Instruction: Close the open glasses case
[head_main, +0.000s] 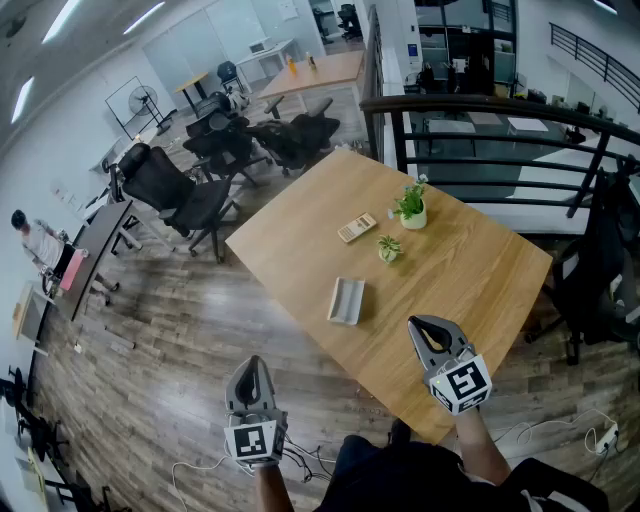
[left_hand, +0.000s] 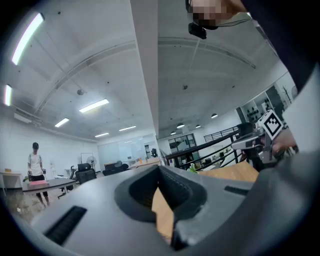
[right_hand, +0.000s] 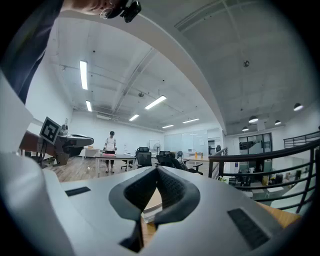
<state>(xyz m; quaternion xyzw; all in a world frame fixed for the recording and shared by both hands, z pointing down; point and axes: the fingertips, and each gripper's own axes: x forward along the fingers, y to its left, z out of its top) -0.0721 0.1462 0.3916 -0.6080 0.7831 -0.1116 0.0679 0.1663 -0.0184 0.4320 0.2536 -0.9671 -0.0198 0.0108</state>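
Observation:
The open glasses case (head_main: 346, 301) is a pale grey tray lying flat on the wooden table (head_main: 480, 290), near the table's left edge. My right gripper (head_main: 428, 326) hovers over the table's near corner, to the right of the case and apart from it, shut with nothing held. My left gripper (head_main: 252, 362) is off the table over the floor, nearer than the case, also shut and empty. In the left gripper view the left gripper (left_hand: 160, 169) has its pads together. The right gripper (right_hand: 157, 172) looks the same in its own view, with a pale edge (right_hand: 152, 214) showing under the pads.
Two small potted plants (head_main: 411, 205) (head_main: 388, 247) and a flat tan block (head_main: 356, 228) sit on the table beyond the case. Black office chairs (head_main: 190, 195) stand to the left and a black railing (head_main: 500, 130) behind. A person (head_main: 35, 240) stands far left. Cables (head_main: 590, 440) lie on the floor.

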